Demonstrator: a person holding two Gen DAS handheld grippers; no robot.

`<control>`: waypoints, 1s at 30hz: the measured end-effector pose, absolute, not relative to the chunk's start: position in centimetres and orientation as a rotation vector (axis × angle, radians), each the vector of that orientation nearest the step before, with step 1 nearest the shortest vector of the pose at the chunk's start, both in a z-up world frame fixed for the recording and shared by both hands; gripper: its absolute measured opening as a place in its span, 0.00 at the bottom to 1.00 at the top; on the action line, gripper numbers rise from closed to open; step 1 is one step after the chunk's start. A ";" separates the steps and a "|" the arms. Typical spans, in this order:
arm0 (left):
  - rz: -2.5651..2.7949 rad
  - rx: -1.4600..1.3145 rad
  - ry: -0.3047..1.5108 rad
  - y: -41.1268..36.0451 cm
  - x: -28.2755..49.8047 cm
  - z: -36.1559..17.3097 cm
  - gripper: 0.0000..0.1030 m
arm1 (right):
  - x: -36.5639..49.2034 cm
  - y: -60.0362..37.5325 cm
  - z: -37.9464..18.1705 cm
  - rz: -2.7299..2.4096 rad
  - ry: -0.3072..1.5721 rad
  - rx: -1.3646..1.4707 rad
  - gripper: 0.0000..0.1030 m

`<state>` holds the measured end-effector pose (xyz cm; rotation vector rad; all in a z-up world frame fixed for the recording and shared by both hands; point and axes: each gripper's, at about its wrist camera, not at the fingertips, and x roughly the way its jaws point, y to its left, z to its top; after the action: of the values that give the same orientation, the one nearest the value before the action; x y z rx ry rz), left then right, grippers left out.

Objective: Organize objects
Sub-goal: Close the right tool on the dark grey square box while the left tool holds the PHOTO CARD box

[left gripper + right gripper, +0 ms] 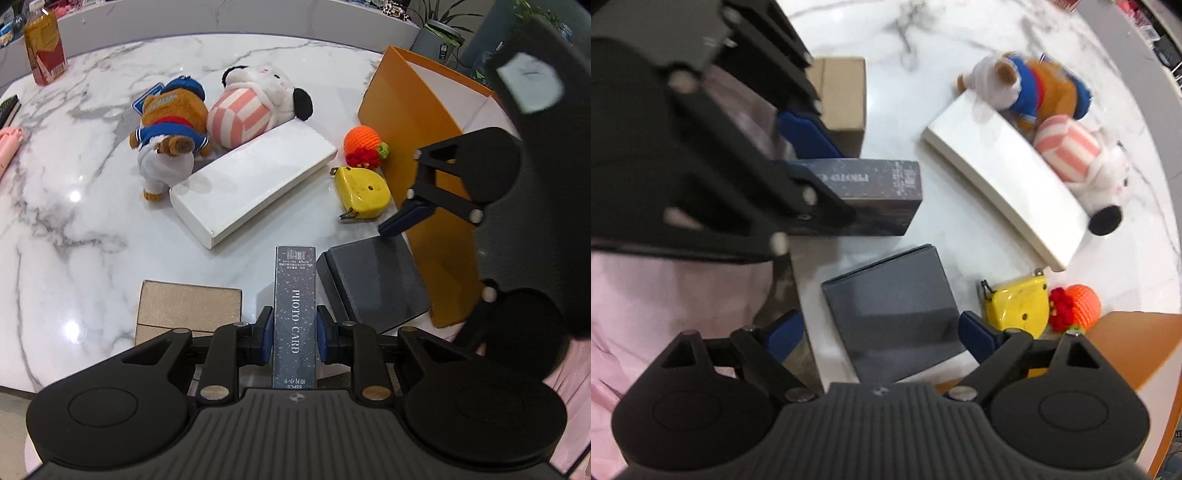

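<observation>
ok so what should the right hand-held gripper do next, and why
Probably lower and close on the dark grey box. The right hand-held gripper hangs open over it with a blue pad on either side, not touching. The left hand-held gripper already holds the photo card box, and the orange bin stands close by.

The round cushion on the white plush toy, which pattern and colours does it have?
Pink and white stripes on the cushion, clearest in the left wrist view.

long white flat box (251, 184) lying before two plush toys (221, 114), yellow tape measure (364, 192) just right of it, crocheted orange fruit (364, 146) behind, tall orange box (417, 155) rightmost
</observation>
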<state>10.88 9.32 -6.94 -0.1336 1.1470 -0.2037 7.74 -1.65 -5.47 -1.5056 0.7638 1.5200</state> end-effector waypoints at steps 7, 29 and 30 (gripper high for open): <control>-0.237 -0.164 1.145 9.8 10.9 -7.1 0.26 | 6.7 -2.6 -5.3 1.511 0.779 -1.470 0.89; -0.216 -0.175 1.138 9.8 10.5 -7.1 0.26 | 2.9 -8.4 -5.3 1.440 0.464 -1.462 0.85; -0.215 -0.180 1.138 9.9 10.5 -7.1 0.26 | 3.1 -8.3 -5.1 1.441 0.482 -1.442 0.85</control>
<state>10.50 9.91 -7.11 -0.1798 1.1380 -0.2146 3.08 -8.27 -5.13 -1.4420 0.4822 1.4408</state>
